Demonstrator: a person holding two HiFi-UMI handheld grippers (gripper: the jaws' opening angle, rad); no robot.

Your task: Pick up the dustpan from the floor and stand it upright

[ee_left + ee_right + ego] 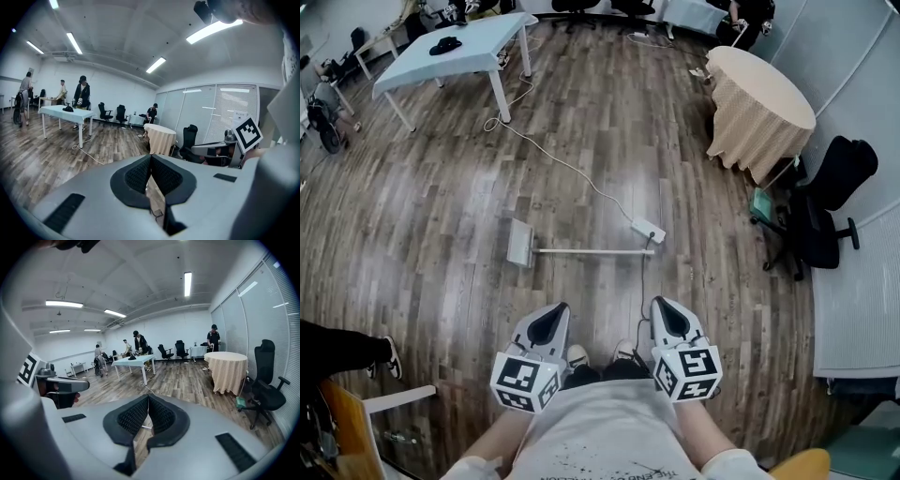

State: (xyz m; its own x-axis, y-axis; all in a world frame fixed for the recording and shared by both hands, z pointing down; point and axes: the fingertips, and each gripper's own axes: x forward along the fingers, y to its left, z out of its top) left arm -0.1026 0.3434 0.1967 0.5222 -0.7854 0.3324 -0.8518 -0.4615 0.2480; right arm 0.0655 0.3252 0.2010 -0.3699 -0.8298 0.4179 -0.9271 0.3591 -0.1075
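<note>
Dustpan (521,243) flat on the floor (441,234), twelve o'clock.
Left tool (558,308) and right tool (661,305) pinched closed, empty; looks light, stiff: take the handle (591,251).

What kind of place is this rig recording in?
Probably an open office or lab room: a wood-plank floor, a long white table, a black office chair near a cloth-covered round table, and glass partition walls. A dustpan lies flat on the floor.

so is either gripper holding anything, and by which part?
Nothing is held. The left gripper and right gripper are both shut and empty; the dustpan lies on the floor ahead, untouched.
</note>
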